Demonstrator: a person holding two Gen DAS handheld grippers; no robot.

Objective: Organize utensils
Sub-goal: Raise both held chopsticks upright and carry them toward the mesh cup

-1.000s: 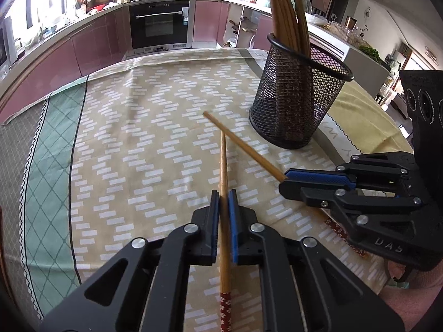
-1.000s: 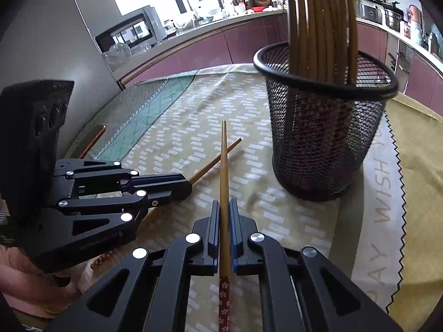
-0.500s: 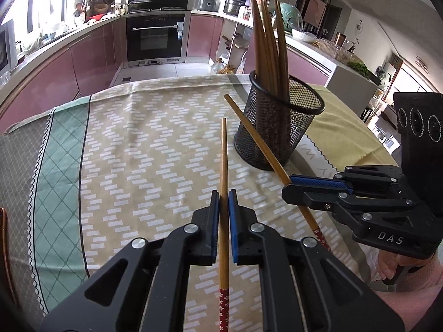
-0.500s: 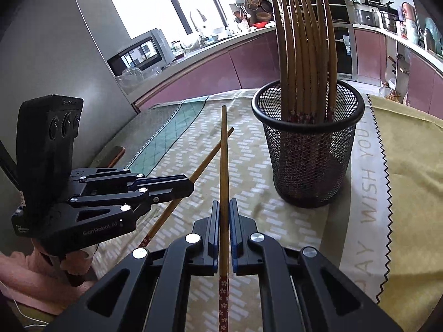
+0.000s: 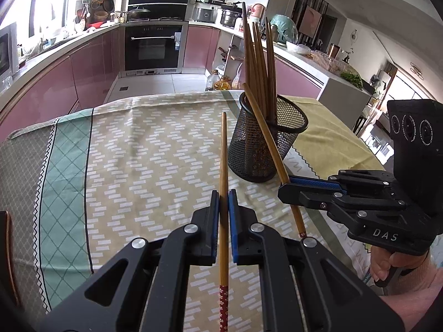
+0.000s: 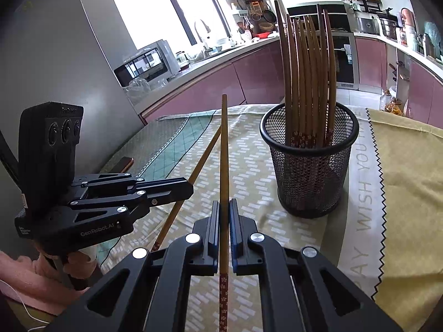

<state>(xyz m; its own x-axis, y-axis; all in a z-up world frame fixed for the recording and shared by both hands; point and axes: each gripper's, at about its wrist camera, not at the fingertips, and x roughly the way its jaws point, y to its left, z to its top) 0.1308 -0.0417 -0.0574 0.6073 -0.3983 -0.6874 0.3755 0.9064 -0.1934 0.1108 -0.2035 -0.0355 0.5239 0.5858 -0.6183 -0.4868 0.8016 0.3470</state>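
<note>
Each hand-held gripper, left (image 5: 223,202) and right (image 6: 224,210), is matte black with blue finger pads (image 5: 232,221), silver screw heads, white lettering, a three-lens camera block and a pink-sleeved operator.

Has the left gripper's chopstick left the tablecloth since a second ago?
Yes. The left gripper has lifted its chopstick clear of the tablecloth, its tip now nearer the mesh holder rim.

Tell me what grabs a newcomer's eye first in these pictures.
Each hand-held gripper, left and right, is shut on one chopstick, left's and right's, both lifted off the tablecloth. Just beyond stands a black mesh cup bristling with upright chopsticks.
</note>
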